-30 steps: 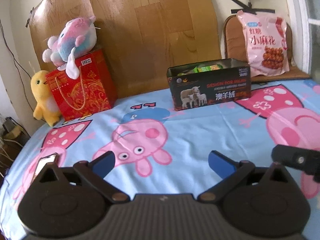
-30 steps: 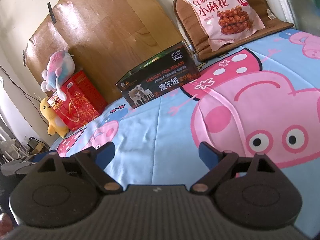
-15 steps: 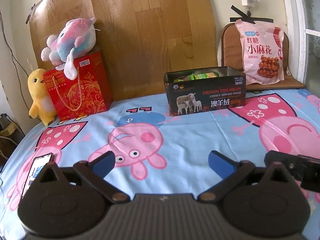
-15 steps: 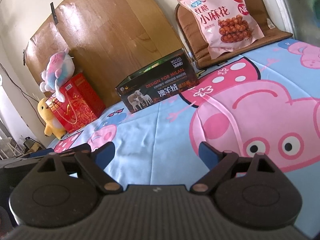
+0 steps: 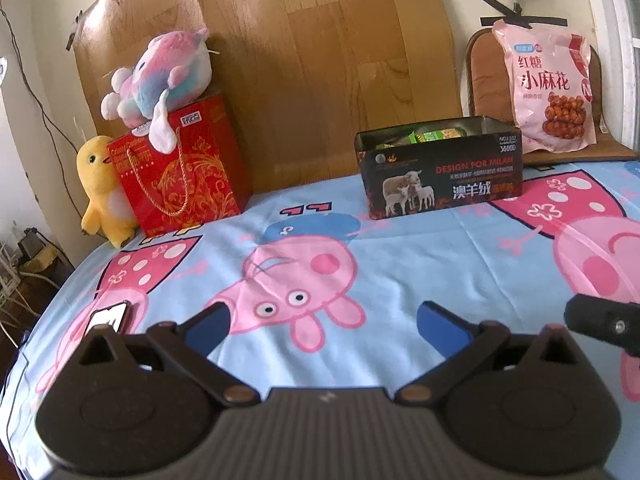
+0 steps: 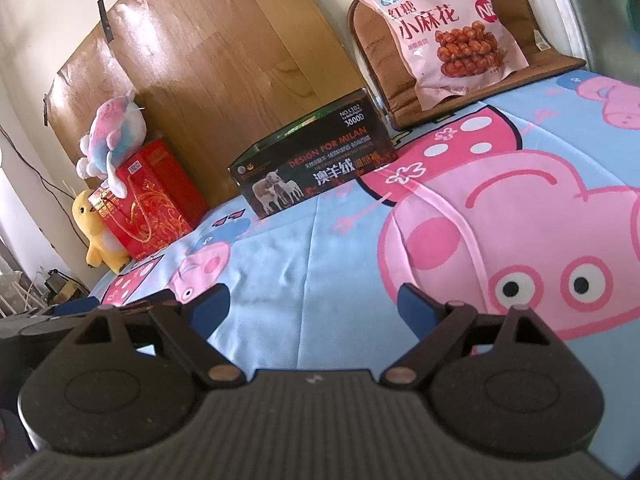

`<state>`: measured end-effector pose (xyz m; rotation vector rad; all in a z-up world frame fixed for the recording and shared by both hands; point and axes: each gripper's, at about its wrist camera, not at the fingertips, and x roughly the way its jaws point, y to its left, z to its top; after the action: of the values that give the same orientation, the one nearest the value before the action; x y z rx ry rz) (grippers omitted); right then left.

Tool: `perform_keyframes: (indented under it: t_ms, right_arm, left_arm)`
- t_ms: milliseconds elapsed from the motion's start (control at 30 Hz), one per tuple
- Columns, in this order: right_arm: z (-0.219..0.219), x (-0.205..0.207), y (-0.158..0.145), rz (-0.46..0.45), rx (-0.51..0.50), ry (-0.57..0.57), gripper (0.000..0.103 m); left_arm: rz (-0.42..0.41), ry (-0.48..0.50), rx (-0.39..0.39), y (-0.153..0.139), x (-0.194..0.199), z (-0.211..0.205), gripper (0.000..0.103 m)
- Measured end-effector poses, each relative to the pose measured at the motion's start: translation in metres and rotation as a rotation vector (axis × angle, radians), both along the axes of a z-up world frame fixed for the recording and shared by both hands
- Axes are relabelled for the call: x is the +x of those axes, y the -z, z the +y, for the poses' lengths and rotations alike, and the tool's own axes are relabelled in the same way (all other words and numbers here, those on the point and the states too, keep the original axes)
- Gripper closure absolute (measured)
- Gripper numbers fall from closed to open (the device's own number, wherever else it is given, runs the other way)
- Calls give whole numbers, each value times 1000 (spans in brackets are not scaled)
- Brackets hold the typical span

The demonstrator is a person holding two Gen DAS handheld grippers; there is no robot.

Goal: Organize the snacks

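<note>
Left gripper: fingers spread wide, nothing between them; it hangs low over the cartoon bedsheet.
Right gripper: fingers likewise spread and empty, low over the same sheet.
Snack bag: pink, large, propped nearly upright against a chair back on the brown seat cushion, at the far right past the sheet's edge.
Bag axis: long side runs up and down, top leaning back onto the chair.
Tin box: black, open-topped, green packets showing inside from the left view; stands to the left of the bag, near it but apart.
Direction from fingers: bag lies ahead and right of both grippers.
Nearer hand: the right, by my judgement; bag looms larger in its view.
Likely next: right gripper reaches forward-right for the bag.
</note>
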<state>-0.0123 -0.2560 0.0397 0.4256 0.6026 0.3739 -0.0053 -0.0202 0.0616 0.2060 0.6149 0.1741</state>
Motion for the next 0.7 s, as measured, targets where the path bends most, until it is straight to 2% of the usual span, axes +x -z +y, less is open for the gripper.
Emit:
perform_keyframes:
  t_ms: [700]
  right_arm:
    - [3, -1, 3, 7, -5, -2, 10]
  left_arm:
    - [47, -25, 5, 8, 4, 4, 0]
